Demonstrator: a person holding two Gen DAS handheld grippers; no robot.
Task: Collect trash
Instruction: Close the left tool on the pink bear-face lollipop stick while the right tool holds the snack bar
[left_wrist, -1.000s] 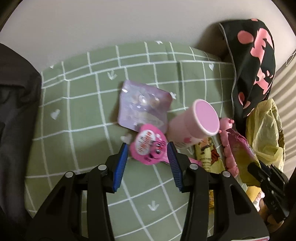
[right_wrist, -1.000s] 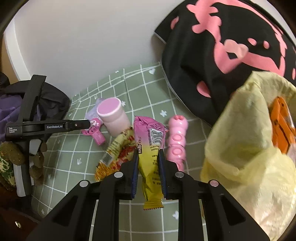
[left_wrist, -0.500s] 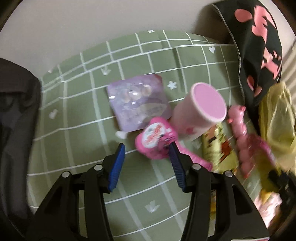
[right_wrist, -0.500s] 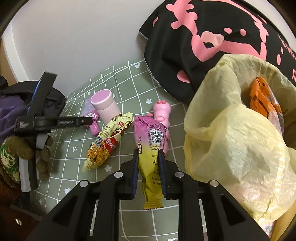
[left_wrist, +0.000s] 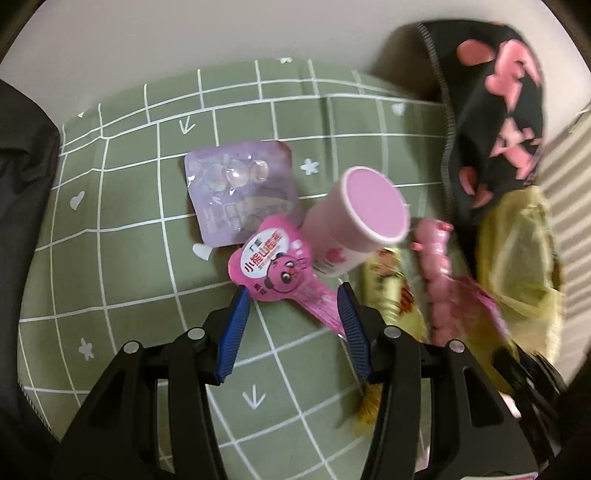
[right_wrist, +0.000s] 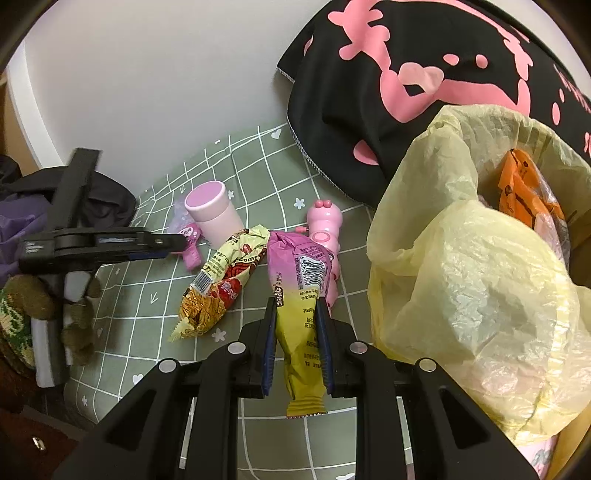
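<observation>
Your right gripper clamps the pink-and-yellow wrapper, held above the green checked cloth just beside the yellow trash bag. Your left gripper is spread wide around the pink bear wrapper, which touches the pink cup and overlaps the purple packet.

Beside your yellow bag, its mouth open upward, a pink-and-yellow wrapper is pinched upright. Left of it a crumpled noodle packet lies flat, beyond it a pink cup.
</observation>
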